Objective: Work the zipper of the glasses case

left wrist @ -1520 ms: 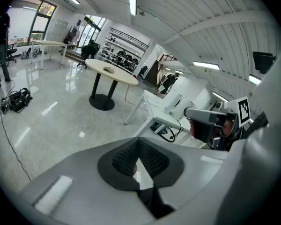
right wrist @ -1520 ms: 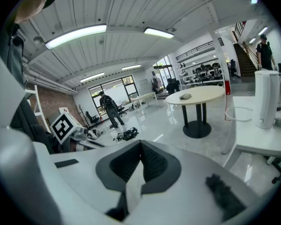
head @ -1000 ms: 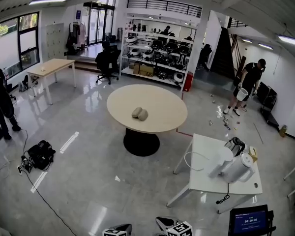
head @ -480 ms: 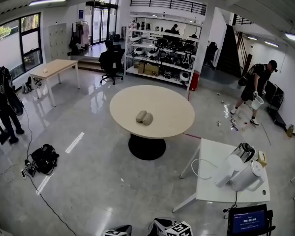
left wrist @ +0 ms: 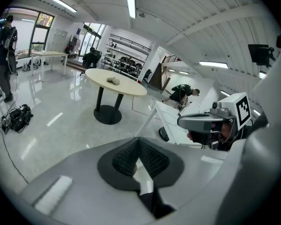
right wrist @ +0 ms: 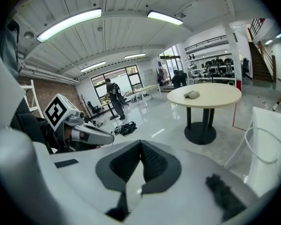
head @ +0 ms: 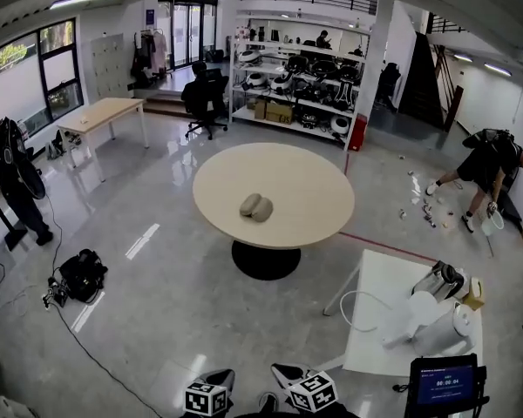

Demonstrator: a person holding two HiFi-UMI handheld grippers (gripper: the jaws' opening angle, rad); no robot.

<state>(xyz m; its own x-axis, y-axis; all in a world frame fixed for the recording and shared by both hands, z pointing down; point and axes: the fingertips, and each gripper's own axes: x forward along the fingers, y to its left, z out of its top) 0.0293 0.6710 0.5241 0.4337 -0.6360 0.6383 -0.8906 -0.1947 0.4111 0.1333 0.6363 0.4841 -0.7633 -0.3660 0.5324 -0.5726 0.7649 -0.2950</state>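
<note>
We are at the approach step, and the zipper work has not begun. The glasses case (head: 256, 205) lies as a pale rounded shape near the middle of the round table (head: 309, 190), at the centre of the head view. It is well apart from both grippers, whose marker cubes sit at the bottom edge. Our left gripper (left wrist: 139, 146) has its jaws pressed together with nothing between them. Our right gripper (right wrist: 140, 149) is likewise closed and empty. Next, we judge, we must reach the table and open the jaws. One gripper would steady the case body while the other finds the zipper pull, which is too small to make out from here.
</note>
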